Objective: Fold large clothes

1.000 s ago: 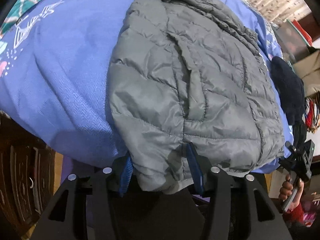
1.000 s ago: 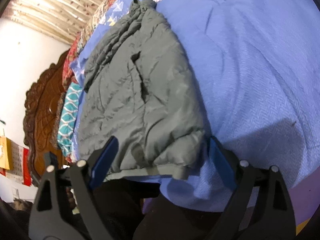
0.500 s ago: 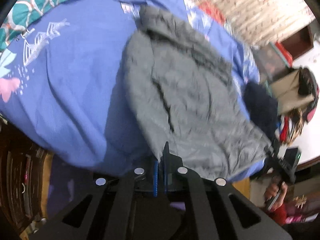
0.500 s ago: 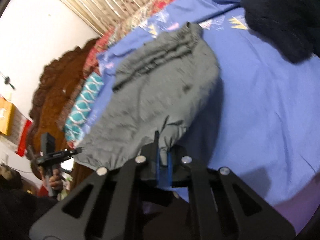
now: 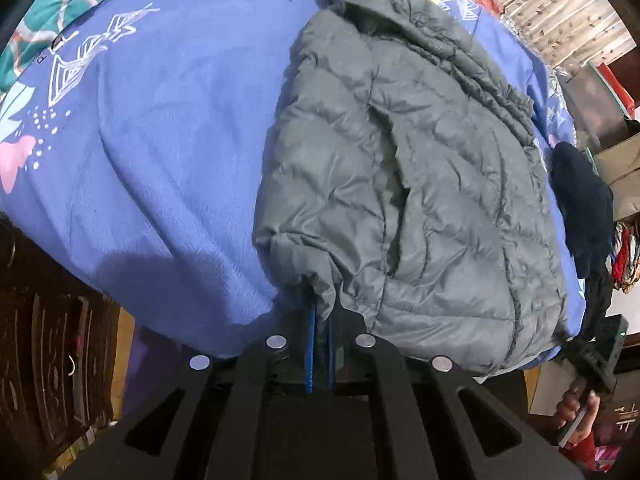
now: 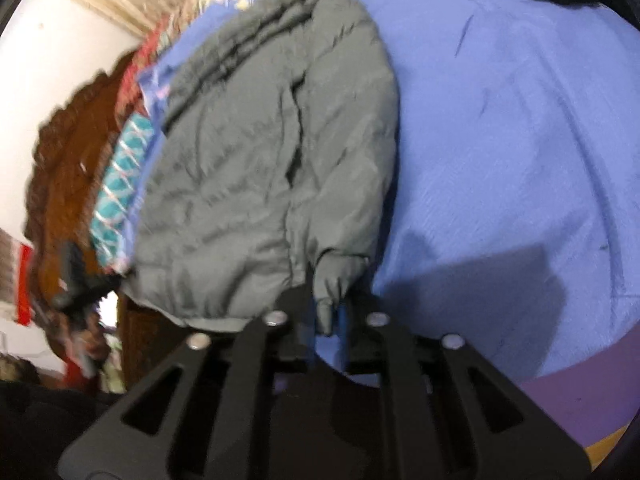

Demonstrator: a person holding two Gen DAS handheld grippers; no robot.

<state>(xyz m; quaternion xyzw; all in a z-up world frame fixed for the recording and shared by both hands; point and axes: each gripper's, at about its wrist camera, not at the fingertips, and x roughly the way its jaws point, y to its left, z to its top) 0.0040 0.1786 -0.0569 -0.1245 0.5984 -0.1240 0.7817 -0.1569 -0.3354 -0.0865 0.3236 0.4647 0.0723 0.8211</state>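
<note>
- The left gripper [image 5: 319, 334] is clamped on the near left hem corner of the grey puffer jacket [image 5: 408, 184].
- The jacket lies spread on a blue bedspread [image 5: 168, 152] (a dark garment [image 5: 582, 204] sits just beyond its right edge).
- The right gripper [image 6: 330, 320] has the jacket's other hem corner between its jaws, which are opening.
</note>
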